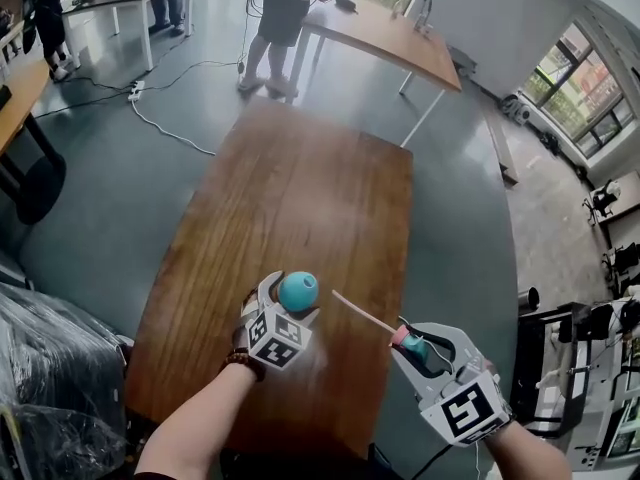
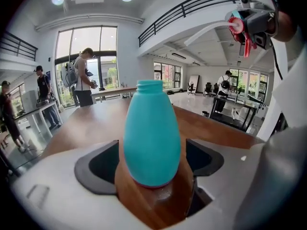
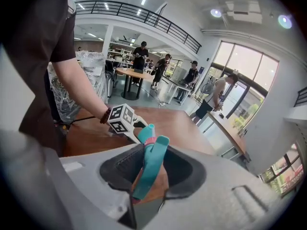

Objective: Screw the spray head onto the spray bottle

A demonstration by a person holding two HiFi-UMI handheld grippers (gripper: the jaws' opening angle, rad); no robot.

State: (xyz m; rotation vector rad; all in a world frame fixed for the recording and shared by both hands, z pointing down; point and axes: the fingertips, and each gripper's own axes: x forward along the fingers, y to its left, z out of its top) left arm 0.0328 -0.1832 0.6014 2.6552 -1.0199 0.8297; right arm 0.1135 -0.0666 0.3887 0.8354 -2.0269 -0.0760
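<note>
A long wooden table [image 1: 300, 158] stands on a glossy grey floor [image 1: 110, 208] in a bright, double-height workspace. A second table [image 1: 395, 38] lies toward 1 o'clock, and a person [image 1: 280, 13] stands just beyond the long table's 12 o'clock end. Near the 6 o'clock end, a teal spray bottle [image 1: 298, 290] stands upright on the wood. The left gripper [image 1: 292, 303] sits with its jaws spread wide on either side of the bottle, the pads just clear of it. At about 4 o'clock from the bottle, off the table's edge, the right gripper [image 1: 425, 348] pinches the teal spray head [image 1: 412, 346] by its trigger. The head's white dip tube [image 1: 362, 314] slants toward the bottle.

Only the head view shows a white cable [image 1: 165, 128] trailing across the floor at 11 o'clock. The left gripper view alone reveals the bottle's open, uncapped neck [image 2: 150, 86], tall windows [image 2: 86, 51] and a balcony railing [image 2: 192, 6] overhead. The right gripper view adds a round table [image 3: 132, 73] ringed by standing people, and a beaded bracelet [image 3: 104, 116] on the left wrist.
</note>
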